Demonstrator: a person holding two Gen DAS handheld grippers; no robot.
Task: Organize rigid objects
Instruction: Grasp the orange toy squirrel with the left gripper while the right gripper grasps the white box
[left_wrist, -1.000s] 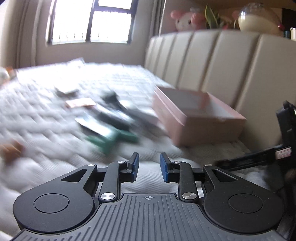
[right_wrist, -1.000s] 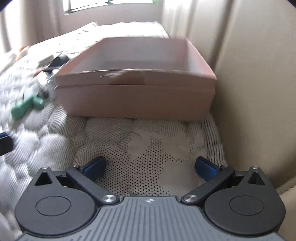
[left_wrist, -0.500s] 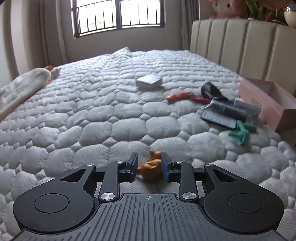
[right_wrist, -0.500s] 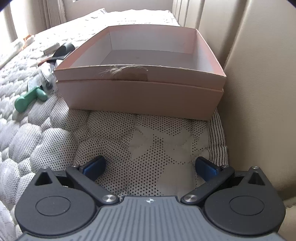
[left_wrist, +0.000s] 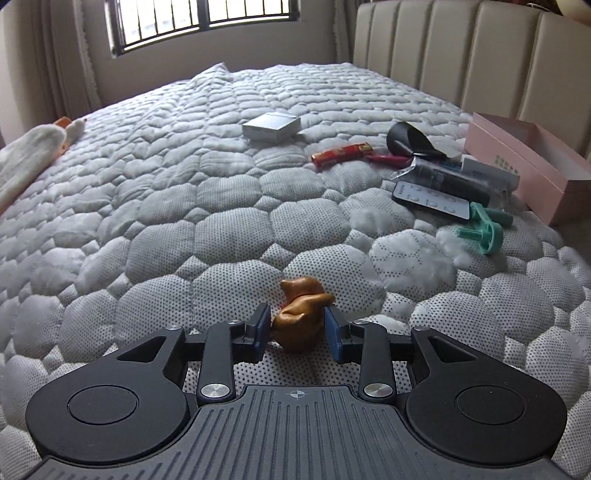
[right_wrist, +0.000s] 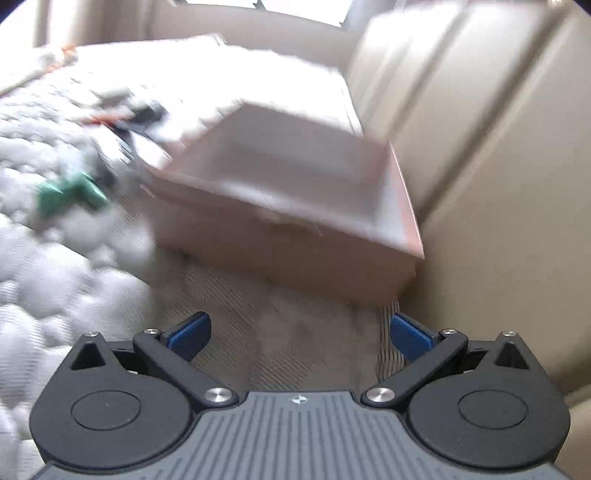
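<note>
The left gripper is pitched down toward the quilted mattress, its blue pads set on either side of a small golden-brown figurine. The jaws have just been opening; the figurine lies between them on the fabric, the left pad appearing to touch it at most lightly, and whether the right pad touches cannot be told — no squeeze is evident. The figurine is glossy and rounded, lumpy in outline, like a small moulded animal.

The right gripper is likewise angled downward, its jaws spread wide with nothing between them. It is held over a flat dotted patch of mattress in front of a pink cardboard box, which is rectangular, open-topped and set against the padded beige headboard. That view is heavily blurred.

In the left wrist view the other items are seen scattered across the puffy hexagon-stitched surface: a flat silver-grey box, a red wrapped bar, a black scoop-shaped piece, a dark remote control beside a clear-wrapped dark tube, and a teal plastic part — all clustered near the pink box. A cream plush toy lies at the far left edge.
</note>
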